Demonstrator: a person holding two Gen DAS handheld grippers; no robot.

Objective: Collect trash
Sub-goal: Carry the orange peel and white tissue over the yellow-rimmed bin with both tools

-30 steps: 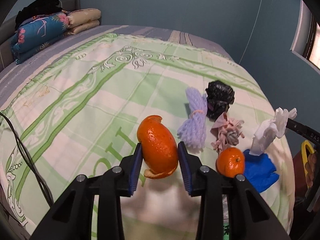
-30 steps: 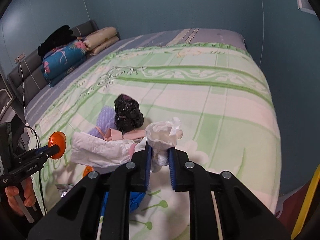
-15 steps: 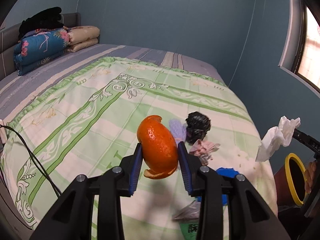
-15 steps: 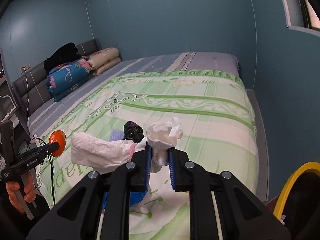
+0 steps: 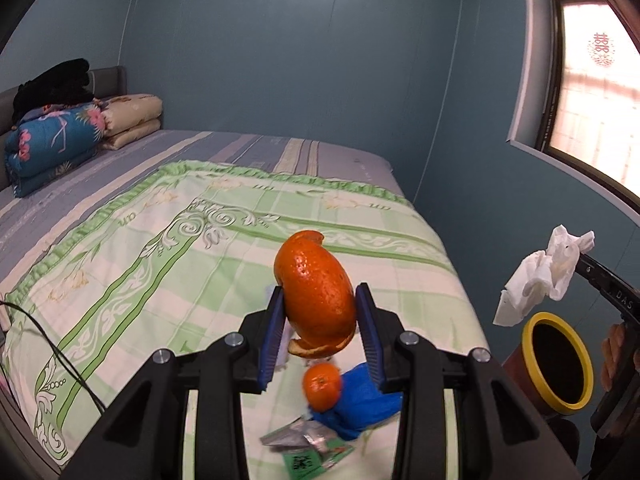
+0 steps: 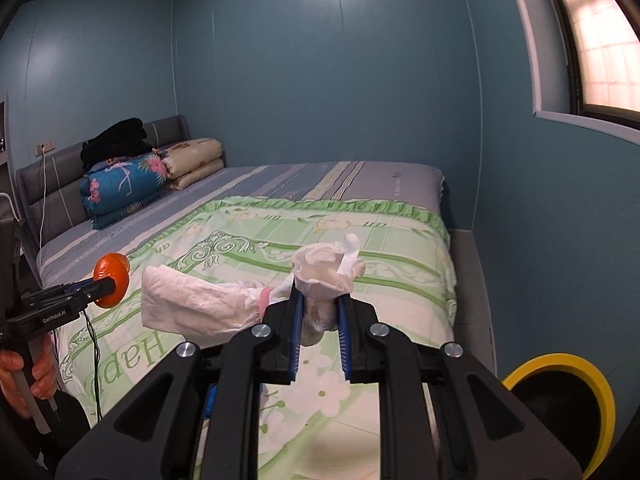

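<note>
Fingers of the right gripper (image 6: 319, 318) pinch a crumpled tissue wad (image 6: 326, 270) hard, while the left gripper (image 5: 320, 334) clamps an orange peel (image 5: 316, 294) at medium width. Below and to the right of both sits the yellow-rimmed bin (image 6: 560, 404); I judge the right-hand fingers nearer its mouth.

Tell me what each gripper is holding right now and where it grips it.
Left gripper pinches the orange peel across its lower half. Right gripper clamps the crumpled white tissue by its lower bunched end.
</note>
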